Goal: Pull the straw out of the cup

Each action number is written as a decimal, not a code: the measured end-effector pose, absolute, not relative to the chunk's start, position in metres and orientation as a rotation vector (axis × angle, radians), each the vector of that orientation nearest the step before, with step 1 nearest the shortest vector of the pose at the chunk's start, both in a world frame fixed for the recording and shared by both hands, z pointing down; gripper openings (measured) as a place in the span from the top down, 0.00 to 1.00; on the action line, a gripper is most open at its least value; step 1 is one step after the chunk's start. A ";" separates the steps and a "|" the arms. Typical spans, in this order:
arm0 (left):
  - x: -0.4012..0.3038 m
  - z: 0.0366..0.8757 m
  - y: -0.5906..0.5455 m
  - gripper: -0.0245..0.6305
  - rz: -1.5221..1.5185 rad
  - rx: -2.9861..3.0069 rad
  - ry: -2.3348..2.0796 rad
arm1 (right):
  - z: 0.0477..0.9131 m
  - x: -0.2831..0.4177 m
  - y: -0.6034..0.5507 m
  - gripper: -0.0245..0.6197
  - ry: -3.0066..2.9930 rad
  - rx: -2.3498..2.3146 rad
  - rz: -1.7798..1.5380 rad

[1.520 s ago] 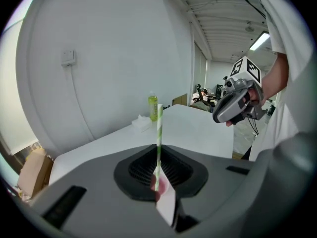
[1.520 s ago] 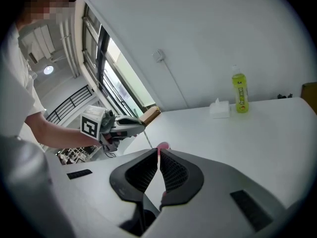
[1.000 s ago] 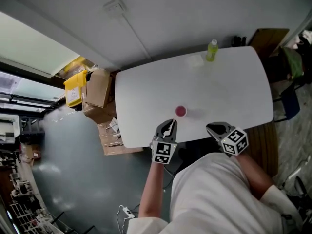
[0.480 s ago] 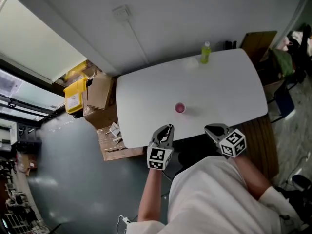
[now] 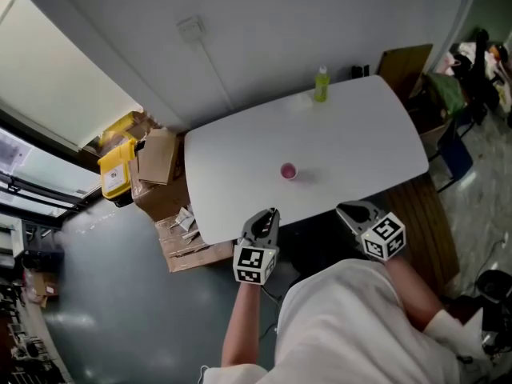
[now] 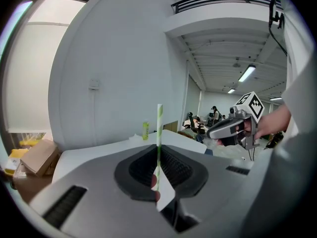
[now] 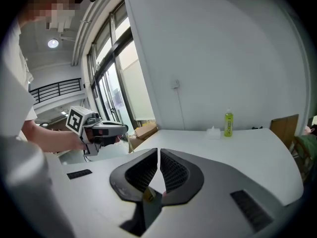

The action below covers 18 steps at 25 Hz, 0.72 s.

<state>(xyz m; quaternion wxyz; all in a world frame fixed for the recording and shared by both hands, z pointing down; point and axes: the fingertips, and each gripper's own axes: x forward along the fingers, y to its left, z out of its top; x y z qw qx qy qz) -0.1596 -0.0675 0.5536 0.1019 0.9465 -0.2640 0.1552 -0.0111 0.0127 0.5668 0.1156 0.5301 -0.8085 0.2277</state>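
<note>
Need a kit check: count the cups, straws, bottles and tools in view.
Cup: 1
Straw: 1
Bottle: 1
Tools: 2, the left tool and the right tool
Total: 5

One white tabletop (image 5: pixel 360 146) fills the middle of the head view. It carries three things: one pink cup (image 5: pixel 288 170) near the frame's centre, one green bottle (image 5: pixel 322 84) at the tabletop's upper edge, and one small white object (image 7: pixel 214 131) just beside that bottle. One green-and-white striped straw (image 6: pixel 159 125) stands in the middle of the left gripper view. There are two tools, the left tool (image 5: pixel 272 213) and the right tool (image 5: pixel 346 209), both low in the frame. At the left are one yellow box (image 5: pixel 114 170) and at least two cardboard boxes (image 5: pixel 158 154). One wall plate (image 5: pixel 190 28) sits towards the upper left.
</note>
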 end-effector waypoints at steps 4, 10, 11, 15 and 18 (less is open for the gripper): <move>-0.163 0.547 -0.054 0.93 0.442 2.789 -0.765 | 0.560 -0.011 0.021 0.90 -2.363 1.581 0.639; -0.167 0.541 -0.037 0.93 0.410 2.761 -0.795 | 0.552 -0.002 0.026 0.90 -2.365 1.596 0.578; -0.168 0.540 -0.035 0.93 0.407 2.756 -0.803 | 0.552 0.000 0.027 0.90 -2.369 1.593 0.568; -0.166 0.536 -0.031 0.93 0.383 2.723 -0.850 | 0.556 0.008 0.030 0.90 -2.383 1.576 0.556; -0.163 0.533 -0.026 0.93 0.375 2.715 -0.875 | 0.558 0.014 0.033 0.90 -2.397 1.550 0.556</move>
